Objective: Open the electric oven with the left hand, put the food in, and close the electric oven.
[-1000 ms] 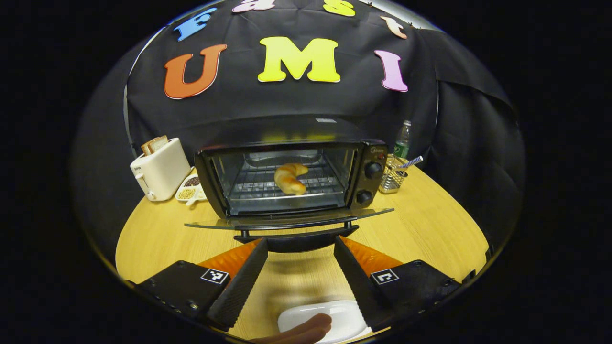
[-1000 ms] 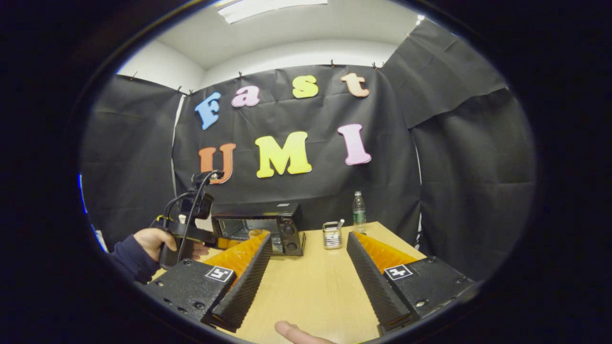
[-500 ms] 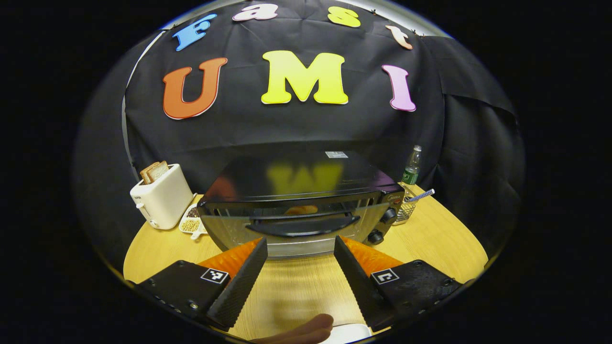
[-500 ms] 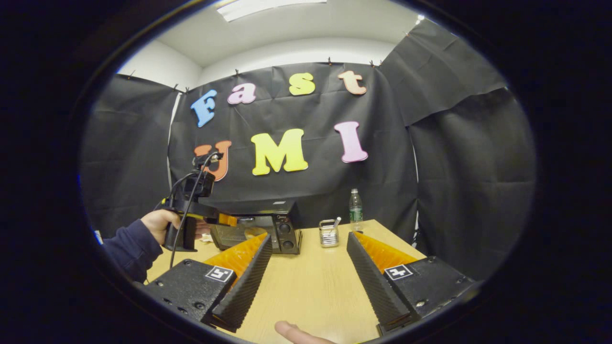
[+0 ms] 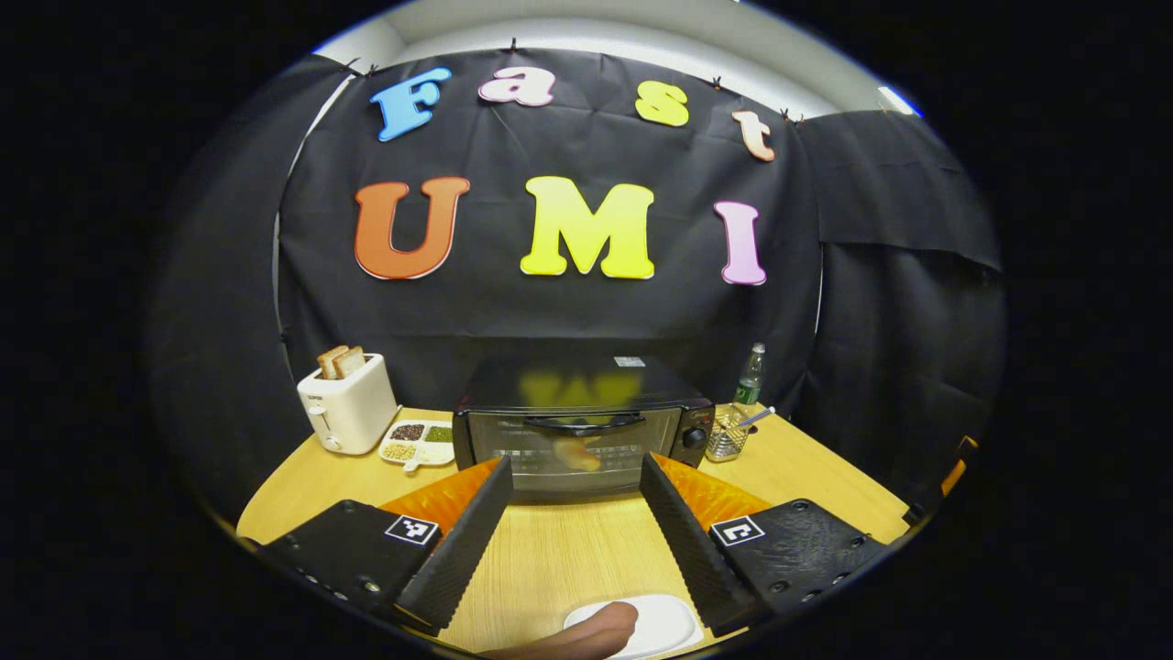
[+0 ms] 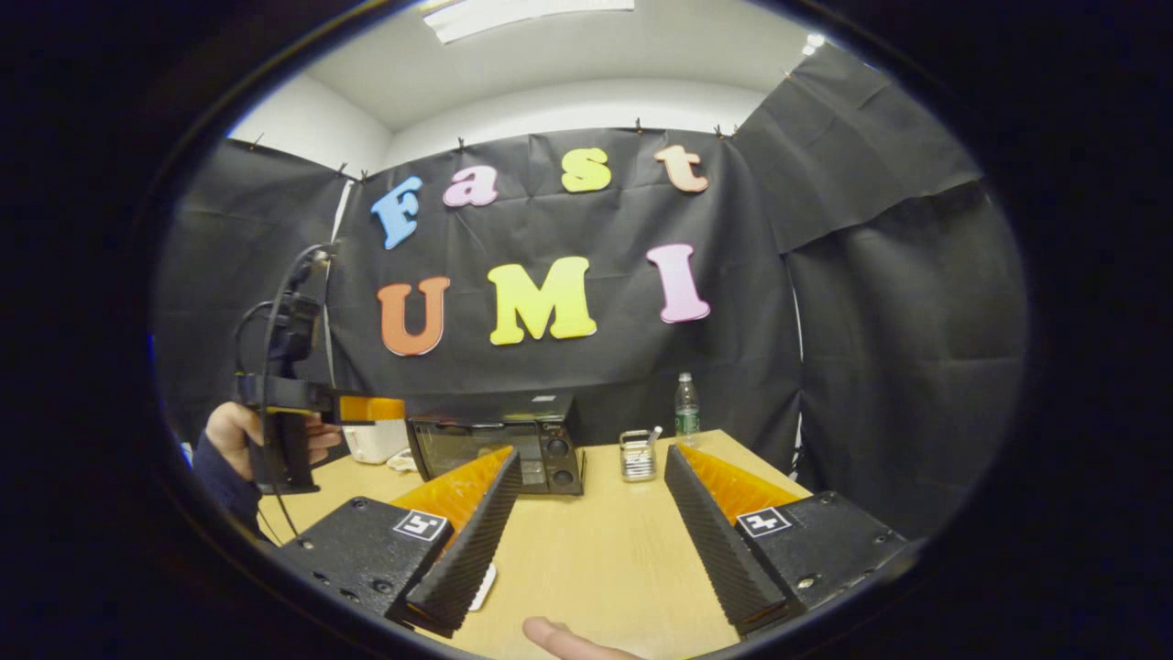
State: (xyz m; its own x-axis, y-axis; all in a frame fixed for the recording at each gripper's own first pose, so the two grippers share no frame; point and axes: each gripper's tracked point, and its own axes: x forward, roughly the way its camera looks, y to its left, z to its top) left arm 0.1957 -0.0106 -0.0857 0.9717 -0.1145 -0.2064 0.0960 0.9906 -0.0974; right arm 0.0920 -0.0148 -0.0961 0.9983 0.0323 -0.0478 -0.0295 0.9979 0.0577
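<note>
closest in, under the left gripper, a fingertip pokes up from below and a white plate lies on the wooden table just beneath the fingers, with nothing on the part i can see. the claw's two fingers stand spread wide with bare tabletop between them — it grips nothing. straight ahead of it, a little way off and not touching, sits the electric oven. its glass door is up flush against the front, handle across the top, and through the glass a pale bread roll rests on the rack inside.

to the claw's left of the oven there is a small divided dish of grains, then a white toaster with bread slices standing in it. to its right, a wire cup and behind that a water bottle against the cloth wall.

the right gripper is spread wide too, holding nothing, over the table's near edge, another fingertip just below it. ahead and to its left is the same oven, door shut, and further left a hand in a dark sleeve holds the other gripper lifted, level with the oven's top and apart from it.

as i read it, the job looks essentially done: food inside, door closed, both claws free. what may be left is only to draw the hands away — i can't tell whether the door is fully latched.
</note>
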